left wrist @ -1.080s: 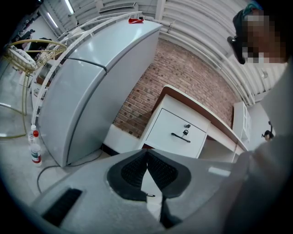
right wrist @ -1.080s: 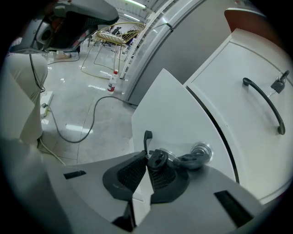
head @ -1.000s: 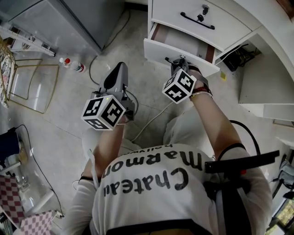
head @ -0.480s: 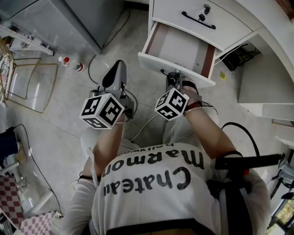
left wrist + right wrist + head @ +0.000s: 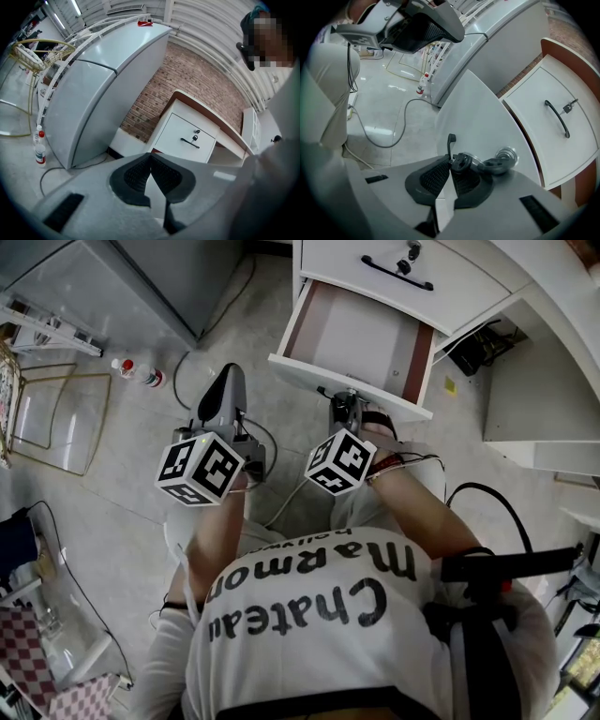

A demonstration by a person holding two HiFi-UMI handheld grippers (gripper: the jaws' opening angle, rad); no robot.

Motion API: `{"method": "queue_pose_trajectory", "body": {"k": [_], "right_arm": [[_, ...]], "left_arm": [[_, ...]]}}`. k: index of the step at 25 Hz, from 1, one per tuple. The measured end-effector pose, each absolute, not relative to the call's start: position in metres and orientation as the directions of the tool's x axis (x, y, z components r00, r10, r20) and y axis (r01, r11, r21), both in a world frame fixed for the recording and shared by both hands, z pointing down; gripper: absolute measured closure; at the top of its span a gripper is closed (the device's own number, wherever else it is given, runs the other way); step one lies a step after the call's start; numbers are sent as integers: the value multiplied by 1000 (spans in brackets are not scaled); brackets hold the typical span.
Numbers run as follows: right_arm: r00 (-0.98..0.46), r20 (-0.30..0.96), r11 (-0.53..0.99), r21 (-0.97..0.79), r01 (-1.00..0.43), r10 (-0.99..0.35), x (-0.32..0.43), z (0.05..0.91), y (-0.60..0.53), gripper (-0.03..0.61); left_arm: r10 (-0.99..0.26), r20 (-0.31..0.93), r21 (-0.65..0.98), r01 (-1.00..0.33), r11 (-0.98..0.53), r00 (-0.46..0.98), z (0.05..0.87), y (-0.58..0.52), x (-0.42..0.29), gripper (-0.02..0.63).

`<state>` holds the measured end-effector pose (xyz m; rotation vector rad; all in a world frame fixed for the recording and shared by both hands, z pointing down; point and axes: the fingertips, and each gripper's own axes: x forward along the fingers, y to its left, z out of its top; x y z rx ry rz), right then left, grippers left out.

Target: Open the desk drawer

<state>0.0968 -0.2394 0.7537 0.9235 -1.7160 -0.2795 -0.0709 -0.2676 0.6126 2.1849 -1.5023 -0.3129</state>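
Right tool pinches black handle of open drawer, top centre. Left tool pressed together, empty. Drawer looks light, rigid, free-sliding; thin handle likely slippery, take mid-bar.

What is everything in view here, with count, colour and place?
white wooden desk: one, white, top right
lower desk drawer: one, white with brown sides, open, looks empty
upper desk drawer: one, white, closed, above it
black bar handle: two, black, one per drawer front
tall grey refrigerator: one, grey, left of desk
clear plastic bottles: two, red at caps, floor by refrigerator
gold wire frame: one, gold, far left
floor cables: at least two, black and white, below the open drawer
red brick wall: behind desk
white lettered T-shirt: one, on the person
left gripper: grey, jaws together, empty
right gripper: grey, closed on the lower drawer's handle
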Motion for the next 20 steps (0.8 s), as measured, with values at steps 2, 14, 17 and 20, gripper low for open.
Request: {"method": "queue_pose_trajectory", "body": {"k": [2, 14, 17, 20], "right_arm": [[-77, 702, 658, 616, -434, -708, 95, 757, -236, 552], [-67, 653, 613, 665, -428, -755, 94, 772, -233, 552], [-63, 649, 607, 667, -432, -758, 95, 773, -232, 552], [-58, 647, 604, 671, -431, -760, 95, 773, -232, 552]], "left_arm": [[-924, 78, 499, -817, -288, 374, 614, -268, -71, 600], [-920, 94, 494, -820, -288, 380, 622, -264, -69, 600], [-919, 97, 491, -822, -289, 381, 624, -262, -68, 600], [-920, 102, 493, -823, -284, 378, 627, -258, -70, 600]]}}
